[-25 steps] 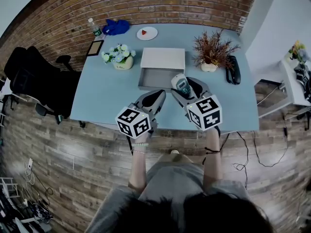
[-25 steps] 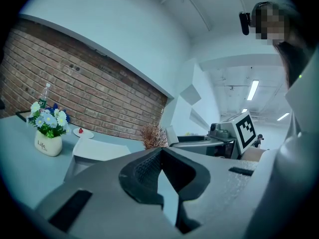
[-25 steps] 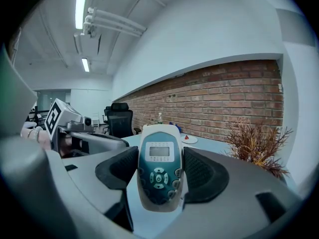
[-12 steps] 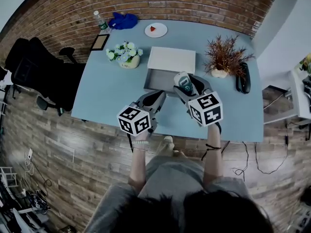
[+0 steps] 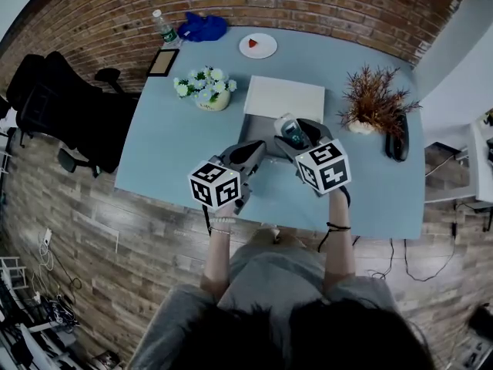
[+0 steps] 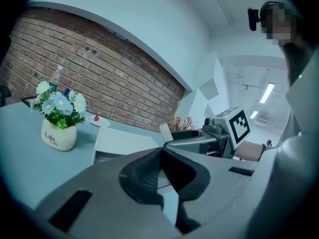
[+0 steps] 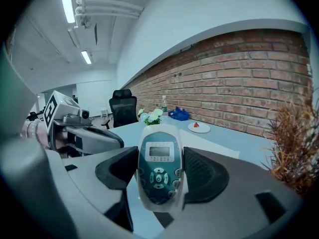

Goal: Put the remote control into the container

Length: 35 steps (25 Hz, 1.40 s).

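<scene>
While clamped on remote control (image 7: 158,158) across its long sides, just over near wall of open white box (image 5: 285,99), noted right gripper (image 5: 295,136) firm, left gripper (image 5: 256,150) jaws together, empty, near-left of box; judged light, rigid, smooth-cased, slip-prone, so pinch mid-body, off buttons.

The head view looks steeply down on the flower pot (image 5: 205,99) from high above, while both gripper views look level across the table (image 5: 169,153), the left nearer that pot than the right; all three share it and the container (image 5: 283,99) beside it.
</scene>
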Each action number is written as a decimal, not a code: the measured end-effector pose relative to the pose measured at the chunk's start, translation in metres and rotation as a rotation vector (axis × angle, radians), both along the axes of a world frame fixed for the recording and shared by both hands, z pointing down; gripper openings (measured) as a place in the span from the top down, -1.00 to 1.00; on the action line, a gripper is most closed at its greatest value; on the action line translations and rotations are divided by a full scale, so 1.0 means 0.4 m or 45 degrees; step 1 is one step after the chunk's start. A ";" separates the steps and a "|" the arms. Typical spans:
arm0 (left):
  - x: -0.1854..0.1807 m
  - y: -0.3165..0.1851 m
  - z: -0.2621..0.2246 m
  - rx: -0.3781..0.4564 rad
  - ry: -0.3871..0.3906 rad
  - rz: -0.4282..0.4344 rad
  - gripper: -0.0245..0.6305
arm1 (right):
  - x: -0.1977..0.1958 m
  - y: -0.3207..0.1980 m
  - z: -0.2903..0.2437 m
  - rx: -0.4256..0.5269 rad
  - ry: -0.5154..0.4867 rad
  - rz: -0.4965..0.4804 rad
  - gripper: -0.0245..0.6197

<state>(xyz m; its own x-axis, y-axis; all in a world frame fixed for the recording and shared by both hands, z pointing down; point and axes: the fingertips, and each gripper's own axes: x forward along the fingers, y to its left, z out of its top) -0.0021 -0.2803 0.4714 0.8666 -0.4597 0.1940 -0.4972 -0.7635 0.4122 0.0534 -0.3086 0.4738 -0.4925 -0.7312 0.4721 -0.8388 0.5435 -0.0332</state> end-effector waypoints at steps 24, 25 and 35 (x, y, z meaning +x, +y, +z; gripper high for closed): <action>-0.005 -0.036 0.151 -0.231 -0.061 -0.098 0.92 | -0.082 -0.096 0.263 -0.385 0.309 -0.427 0.04; -0.005 -0.037 0.153 -0.233 -0.064 -0.100 0.92 | -0.085 -0.095 0.271 -0.399 0.315 -0.435 0.04; -0.011 -0.020 0.183 -0.276 -0.089 -0.126 0.92 | -0.099 -0.092 0.330 -0.467 0.357 -0.482 0.04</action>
